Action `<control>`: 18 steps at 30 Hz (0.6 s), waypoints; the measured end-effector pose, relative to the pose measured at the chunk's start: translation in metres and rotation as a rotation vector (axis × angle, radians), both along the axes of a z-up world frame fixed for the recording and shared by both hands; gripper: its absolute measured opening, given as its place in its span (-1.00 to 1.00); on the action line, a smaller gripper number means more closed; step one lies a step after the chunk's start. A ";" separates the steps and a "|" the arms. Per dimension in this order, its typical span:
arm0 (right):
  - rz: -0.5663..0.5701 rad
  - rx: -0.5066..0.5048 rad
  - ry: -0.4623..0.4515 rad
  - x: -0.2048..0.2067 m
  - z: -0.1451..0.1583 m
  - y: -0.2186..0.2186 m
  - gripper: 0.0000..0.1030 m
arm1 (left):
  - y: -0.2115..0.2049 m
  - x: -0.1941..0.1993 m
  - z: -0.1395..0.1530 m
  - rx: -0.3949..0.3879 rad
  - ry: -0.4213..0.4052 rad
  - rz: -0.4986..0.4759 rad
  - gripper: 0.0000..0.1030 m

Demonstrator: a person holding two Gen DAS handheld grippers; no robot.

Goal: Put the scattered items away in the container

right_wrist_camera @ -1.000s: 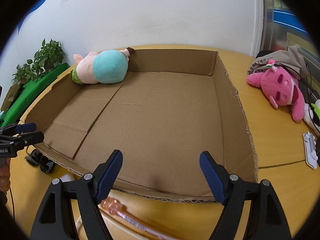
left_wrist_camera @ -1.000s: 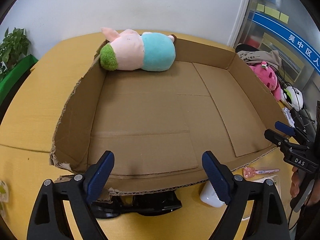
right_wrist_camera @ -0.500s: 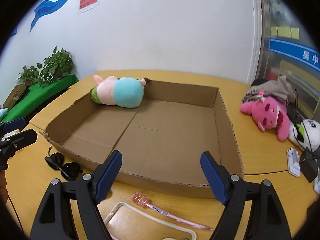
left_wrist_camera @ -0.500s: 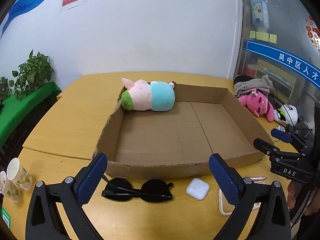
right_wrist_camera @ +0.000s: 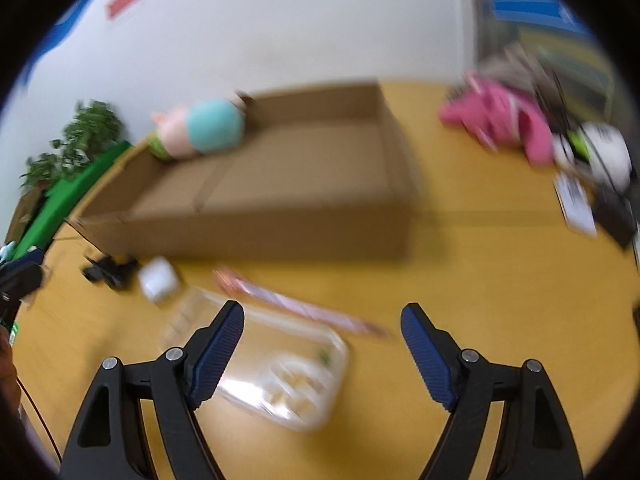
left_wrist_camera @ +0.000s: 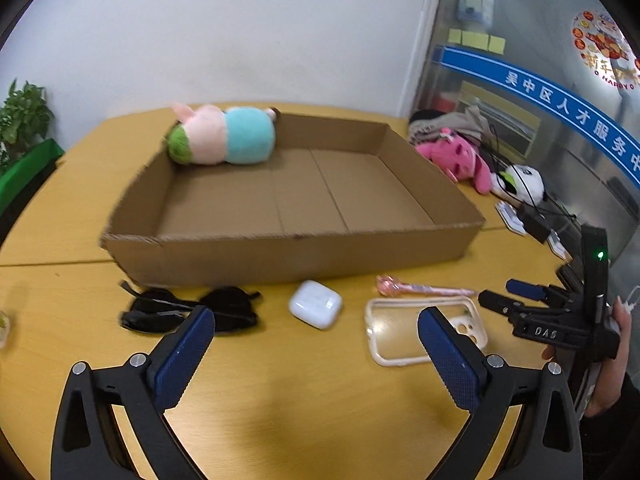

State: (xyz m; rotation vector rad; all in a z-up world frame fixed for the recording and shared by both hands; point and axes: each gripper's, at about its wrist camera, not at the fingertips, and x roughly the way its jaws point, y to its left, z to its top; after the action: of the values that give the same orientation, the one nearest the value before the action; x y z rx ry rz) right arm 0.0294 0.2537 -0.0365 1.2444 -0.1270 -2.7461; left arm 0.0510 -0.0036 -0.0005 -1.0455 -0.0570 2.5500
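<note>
Cardboard tray (left_wrist_camera: 280, 256) fills the middle of the left wrist view, with a plush pig (left_wrist_camera: 224, 136) already lying in its upper-left corner, so the small stuff in front of the near wall is what's left. From left to right along the lower middle: black sunglasses (left_wrist_camera: 188, 308), a white earbud case (left_wrist_camera: 316, 304), a clear phone case (left_wrist_camera: 424, 330) and a pink pen (left_wrist_camera: 420, 289) just above it. The left gripper (left_wrist_camera: 316, 354) is spread wide and empty, hovering above the table in front of that row; the right gripper (right_wrist_camera: 322, 346) is also apart with nothing pinched, above the phone case (that view is badly blurred). My guess: the earbud case is light, hard and slick, so pinch it across its flat sides. The phone case looks floppy, so grab one long edge. For the sunglasses, go for the bridge, not the lenses.
</note>
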 end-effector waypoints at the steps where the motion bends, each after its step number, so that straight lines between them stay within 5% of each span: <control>1: -0.011 0.004 -0.027 0.004 -0.009 0.006 0.57 | 0.006 -0.001 -0.004 0.001 -0.014 -0.015 0.99; 12: 0.008 0.044 -0.080 0.010 -0.036 -0.007 0.52 | 0.063 -0.032 -0.051 0.024 -0.161 -0.133 0.95; 18: 0.030 0.116 -0.056 0.013 -0.039 -0.014 0.25 | 0.084 -0.040 -0.075 0.009 -0.245 -0.147 0.50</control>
State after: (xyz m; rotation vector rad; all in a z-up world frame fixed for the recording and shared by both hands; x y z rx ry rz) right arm 0.0422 0.2400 -0.0753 1.3406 0.0455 -2.7290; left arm 0.0109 0.0803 -0.0752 -1.3037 -0.0551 2.2786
